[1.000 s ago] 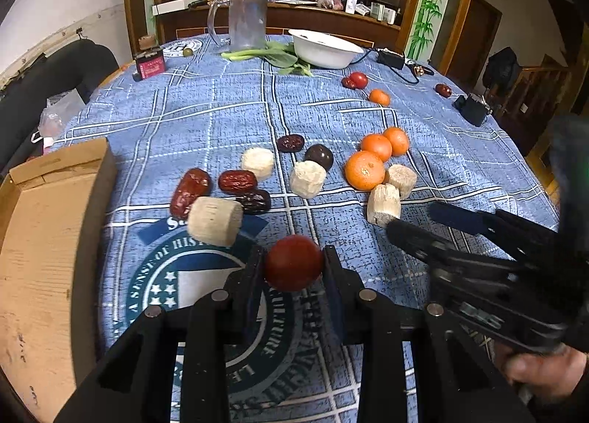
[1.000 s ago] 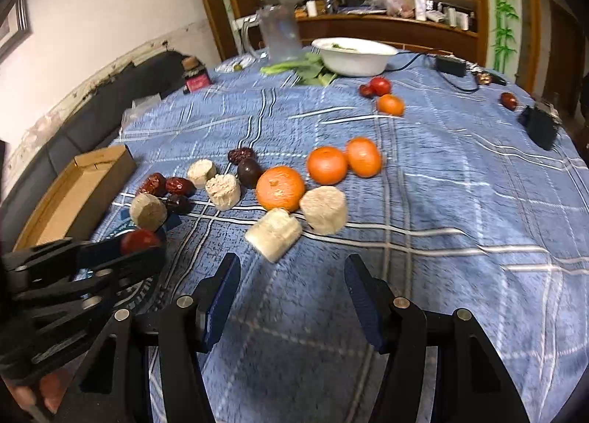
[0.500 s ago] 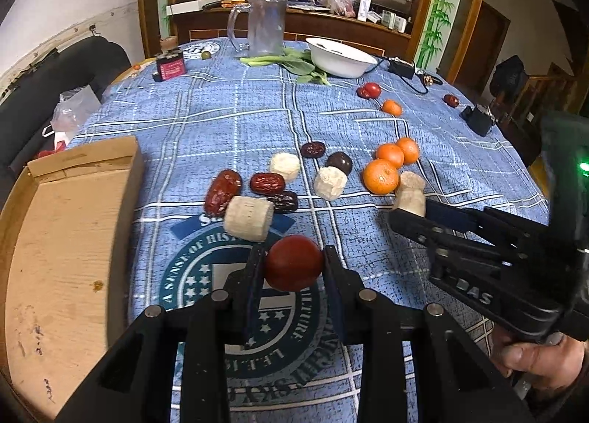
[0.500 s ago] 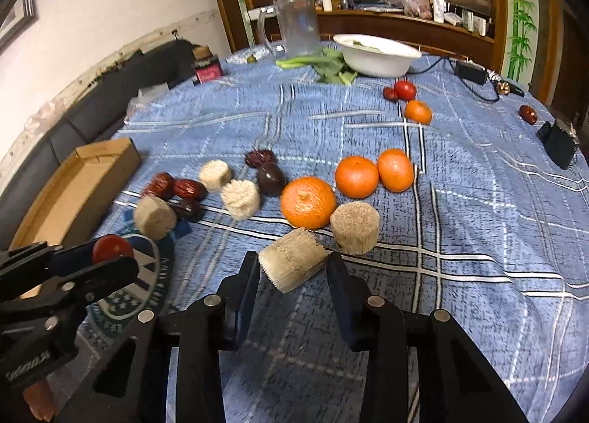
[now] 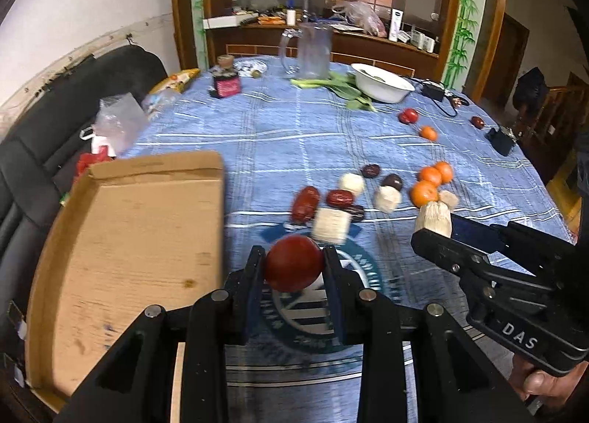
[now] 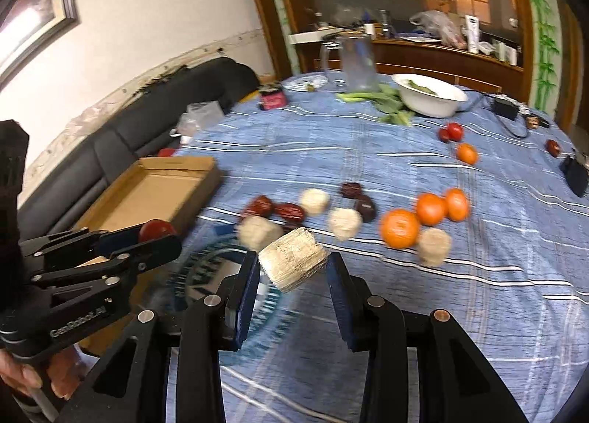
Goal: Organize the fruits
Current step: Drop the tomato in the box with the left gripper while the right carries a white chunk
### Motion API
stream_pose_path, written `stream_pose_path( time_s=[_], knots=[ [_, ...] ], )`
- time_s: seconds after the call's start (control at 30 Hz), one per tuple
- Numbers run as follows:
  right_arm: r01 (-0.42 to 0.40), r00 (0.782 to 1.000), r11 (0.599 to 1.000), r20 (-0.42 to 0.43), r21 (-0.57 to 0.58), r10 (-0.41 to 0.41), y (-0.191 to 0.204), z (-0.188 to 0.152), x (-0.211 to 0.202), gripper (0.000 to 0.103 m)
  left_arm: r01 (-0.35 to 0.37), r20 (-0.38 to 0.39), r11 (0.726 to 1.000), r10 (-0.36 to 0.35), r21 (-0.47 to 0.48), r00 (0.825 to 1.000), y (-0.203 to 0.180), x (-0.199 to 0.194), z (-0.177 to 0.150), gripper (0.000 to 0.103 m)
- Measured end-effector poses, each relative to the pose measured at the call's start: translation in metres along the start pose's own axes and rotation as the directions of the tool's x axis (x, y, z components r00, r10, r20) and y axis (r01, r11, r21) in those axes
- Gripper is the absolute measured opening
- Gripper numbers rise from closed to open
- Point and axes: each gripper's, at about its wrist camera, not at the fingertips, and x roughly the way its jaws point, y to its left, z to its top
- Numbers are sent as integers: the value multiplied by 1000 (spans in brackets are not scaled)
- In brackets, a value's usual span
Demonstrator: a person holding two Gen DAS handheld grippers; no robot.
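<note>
**Both hand-held grippers loaded, held above the surface**

Left hand-held gripper [image 5: 293, 268]: jaws clamped on a round red fruit [image 5: 292, 263], pads pressing both sides. The fruit is clear of the blue checked cloth on the surface [image 5: 279, 136], just right of the open cardboard box [image 5: 140, 231]. Box interior is bare cardboard.

Right hand-held gripper [image 6: 292, 272]: jaws clamped on a pale ribbed cylinder chunk [image 6: 292, 263], tilted and lifted off the cloth. From the left wrist view the same chunk [image 5: 434, 219] sits at the tip of the right gripper, with part of a hand [image 5: 541, 384] on its grip at the lower right edge.

Left on the surface, mid-cloth cluster:
- three oranges [image 6: 399, 228] touching each other, one pale chunk [image 6: 434, 246] just beside them
- three more pale chunks [image 6: 344, 222], the nearest blurred
- red dates [image 6: 291, 211] and dark plum-like fruits [image 6: 364, 208] mixed among the chunks

Far side: small red fruits [image 6: 452, 132] and a lone orange [image 6: 466, 153] near them, well apart from the main cluster. White bowl [image 6: 429, 95], greens [image 6: 383, 99] and a clear jug [image 6: 357, 62] at the far rim. One dark red fruit [image 6: 553, 146] near a black device [image 6: 574, 174] at the right edge.

Both views are motion-blurred on the cloth.
</note>
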Motion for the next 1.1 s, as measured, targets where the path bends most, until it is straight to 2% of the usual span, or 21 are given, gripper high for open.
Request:
stream_pose_path(
  time_s=[0.23, 0.43, 0.67, 0.8, 0.87, 1.1],
  knots=[
    [-73, 997, 996, -11, -59, 73, 44, 12, 20, 41, -69, -1, 997, 69, -38, 998, 57, -10, 9, 30],
    [-134, 991, 985, -39, -110, 131, 78, 28, 50, 41, -117, -30, 988, 115, -103, 993, 107, 1, 18, 30],
    [-206, 976, 967, -105, -151, 192, 114, 47, 104, 42, -132, -97, 980, 119, -147, 988, 139, 27, 15, 30],
    [-210, 971, 959, -155, -190, 182, 130, 48, 134, 42, -149, -129, 974, 128, -171, 983, 155, 36, 10, 30],
    [-206, 969, 959, -179, -193, 172, 130, 44, 142, 42, -134, -140, 974, 109, -181, 984, 160, 41, 10, 30],
    [-166, 973, 960, -196, -226, 122, 126, 27, 122, 42, -97, -135, 984, 77, -149, 988, 152, 44, 11, 30]
  ],
)
